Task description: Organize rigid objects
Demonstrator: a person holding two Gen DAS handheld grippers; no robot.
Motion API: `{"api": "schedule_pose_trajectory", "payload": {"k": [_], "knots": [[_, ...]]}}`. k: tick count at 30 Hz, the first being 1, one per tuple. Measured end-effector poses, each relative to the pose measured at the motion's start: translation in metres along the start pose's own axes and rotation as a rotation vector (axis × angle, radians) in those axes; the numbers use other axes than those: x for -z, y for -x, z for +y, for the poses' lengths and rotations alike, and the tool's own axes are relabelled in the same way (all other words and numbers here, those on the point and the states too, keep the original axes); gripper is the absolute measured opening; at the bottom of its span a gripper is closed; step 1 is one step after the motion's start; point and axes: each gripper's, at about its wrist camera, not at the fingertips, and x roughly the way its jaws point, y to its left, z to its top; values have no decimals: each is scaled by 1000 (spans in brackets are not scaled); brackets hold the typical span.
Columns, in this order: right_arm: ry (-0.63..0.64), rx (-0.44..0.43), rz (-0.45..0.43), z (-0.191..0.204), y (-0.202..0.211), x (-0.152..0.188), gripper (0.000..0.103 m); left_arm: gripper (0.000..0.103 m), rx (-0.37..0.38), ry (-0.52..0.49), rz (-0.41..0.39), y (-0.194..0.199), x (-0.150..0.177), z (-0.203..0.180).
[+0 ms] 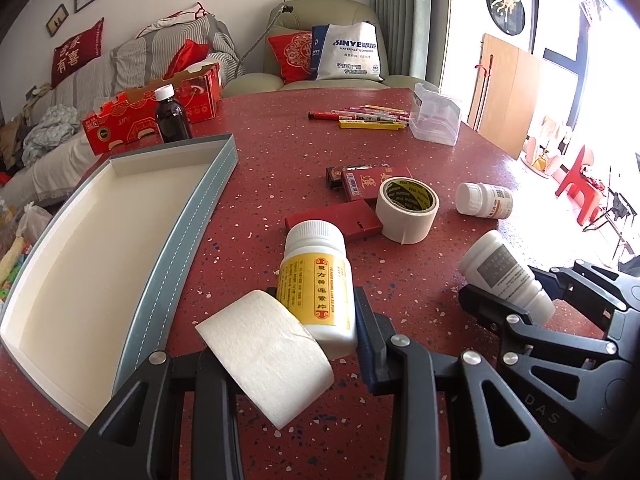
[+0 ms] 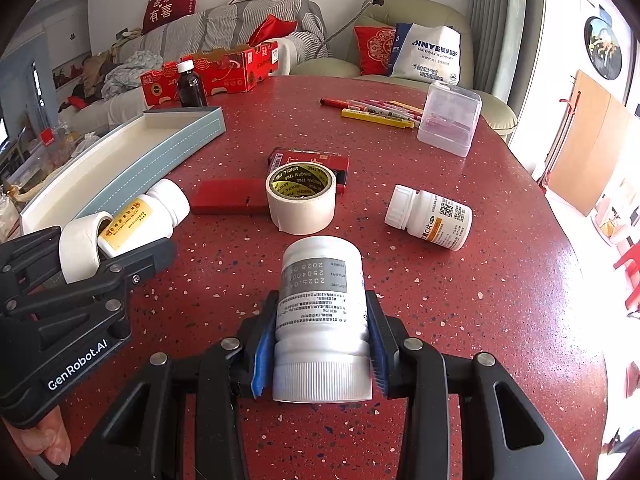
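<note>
Table (image 2: pixel 460 280) red, pale-speckled; tray (image 1: pixel 192 216) grey-blue, white stitching, cream inside; tape roll (image 2: pixel 300 200) cream, yellow-black core; bottle (image 1: pixel 316 292) white, yellow label

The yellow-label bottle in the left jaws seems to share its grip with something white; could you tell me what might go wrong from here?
1. The left gripper holds the yellow-label bottle together with a white tape roll; the uneven grip could let either slip out.
2. The right gripper clamps the grey-label bottle near its cap, so the long body might pivot.
3. Both grippers are close together; swinging toward the tray could knock them.
</note>
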Motion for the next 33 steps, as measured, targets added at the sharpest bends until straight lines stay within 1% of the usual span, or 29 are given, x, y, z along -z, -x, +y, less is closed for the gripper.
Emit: {"api": "schedule_pose_trajectory", "payload": {"k": [8,16,23,33], "knots": [[18,28,5,4,-1,-1,41,38,2,14,7,-1,-1,4],[29,35,4,6,-1,-1,41,38,-39,-17,26,-4,-1,-3],[24,27,-1,5,0,0,41,38,-64,-46,24,-4,0,-8],[14,10,-20,2,3,0,41,38,-60,-52,10,-2,0,-9]]}}
